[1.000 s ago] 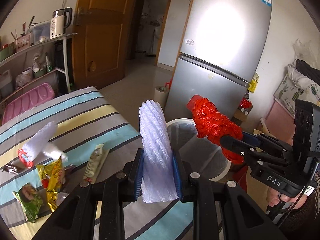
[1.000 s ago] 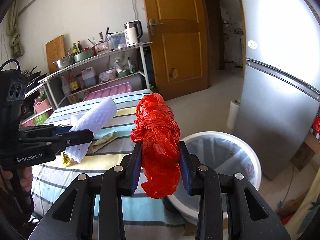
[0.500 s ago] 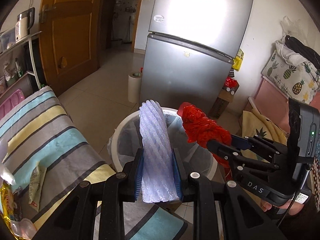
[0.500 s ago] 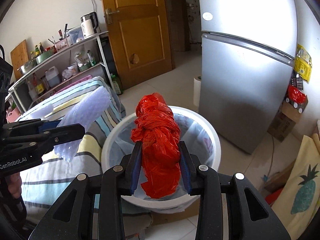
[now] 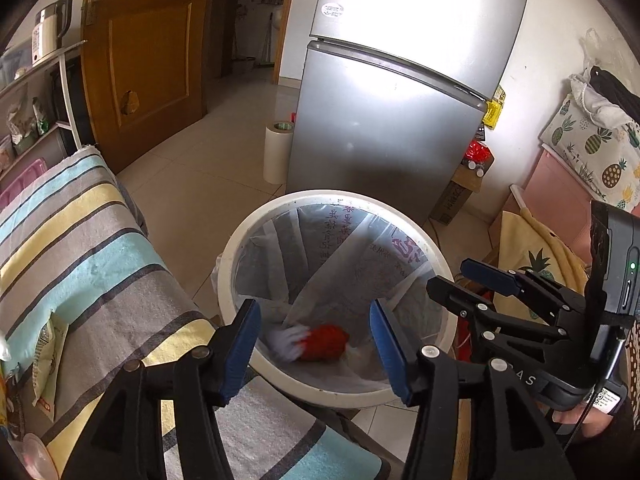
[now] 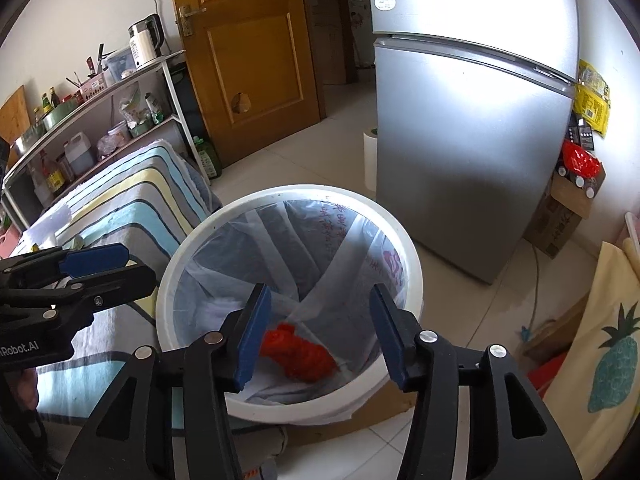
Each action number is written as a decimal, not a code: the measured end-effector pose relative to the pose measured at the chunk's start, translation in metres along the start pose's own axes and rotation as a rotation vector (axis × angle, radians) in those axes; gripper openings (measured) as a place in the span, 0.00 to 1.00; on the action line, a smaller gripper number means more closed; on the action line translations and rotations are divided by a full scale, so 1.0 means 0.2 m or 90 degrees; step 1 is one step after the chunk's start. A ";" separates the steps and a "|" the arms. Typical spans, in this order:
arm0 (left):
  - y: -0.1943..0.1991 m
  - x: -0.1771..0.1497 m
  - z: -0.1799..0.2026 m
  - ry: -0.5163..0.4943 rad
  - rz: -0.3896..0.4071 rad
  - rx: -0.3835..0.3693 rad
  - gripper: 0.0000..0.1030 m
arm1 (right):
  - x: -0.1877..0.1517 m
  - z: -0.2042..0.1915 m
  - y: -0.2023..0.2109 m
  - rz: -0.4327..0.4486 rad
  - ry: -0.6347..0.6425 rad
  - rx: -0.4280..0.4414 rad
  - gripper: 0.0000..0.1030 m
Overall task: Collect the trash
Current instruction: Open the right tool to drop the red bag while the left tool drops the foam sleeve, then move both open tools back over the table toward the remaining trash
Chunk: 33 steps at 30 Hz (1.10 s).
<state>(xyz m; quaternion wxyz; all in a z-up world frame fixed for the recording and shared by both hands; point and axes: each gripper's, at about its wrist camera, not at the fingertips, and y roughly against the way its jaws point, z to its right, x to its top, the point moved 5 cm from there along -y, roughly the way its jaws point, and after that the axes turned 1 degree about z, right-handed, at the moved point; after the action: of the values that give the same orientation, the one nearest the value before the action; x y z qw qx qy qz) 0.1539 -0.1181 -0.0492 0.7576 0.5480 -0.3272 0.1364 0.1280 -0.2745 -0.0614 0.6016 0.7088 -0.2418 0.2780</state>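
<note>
A white trash bin [image 5: 236,264] lined with a clear bag stands on the floor beside the striped table. The red plastic bag [image 5: 325,342] and the white foam net [image 5: 287,341] lie at its bottom; both also show in the right wrist view, the red bag [image 6: 298,350] and the foam net [image 6: 224,308]. My left gripper [image 5: 314,340] is open and empty above the bin. My right gripper [image 6: 316,332] is open and empty above the bin too, and shows at the right of the left wrist view [image 5: 472,276].
The striped table [image 5: 80,248] is at the left with snack wrappers [image 5: 42,356] on it. A silver fridge [image 5: 400,92] stands behind the bin, a paper roll [image 5: 277,152] beside it. A shelf rack [image 6: 100,120] and wooden door [image 6: 248,52] lie behind.
Both grippers moved over the bin and opened. The foam net and the red bag dropped into the bin.
</note>
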 end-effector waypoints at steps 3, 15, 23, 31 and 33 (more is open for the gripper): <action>0.03 0.00 -0.01 0.004 0.009 0.002 0.55 | 0.00 -0.01 0.01 0.005 0.004 -0.001 0.51; 0.31 -0.07 -0.15 0.033 0.061 0.057 0.55 | 0.02 -0.19 0.16 0.055 0.018 0.038 0.51; 0.56 -0.18 -0.38 0.101 0.099 0.112 0.55 | 0.02 -0.47 0.24 0.080 0.055 0.099 0.51; 0.80 -0.34 -0.63 0.154 0.130 0.193 0.55 | -0.02 -0.80 0.22 0.067 0.106 0.166 0.51; 0.85 -0.39 -0.70 0.169 0.134 0.219 0.55 | -0.04 -0.88 0.21 0.064 0.117 0.184 0.51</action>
<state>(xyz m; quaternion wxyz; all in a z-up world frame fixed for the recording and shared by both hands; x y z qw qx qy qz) 0.0473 0.0839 0.0014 0.6712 0.6089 -0.2522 0.3393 0.0759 -0.1072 -0.0155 0.4986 0.7462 -0.1784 0.4034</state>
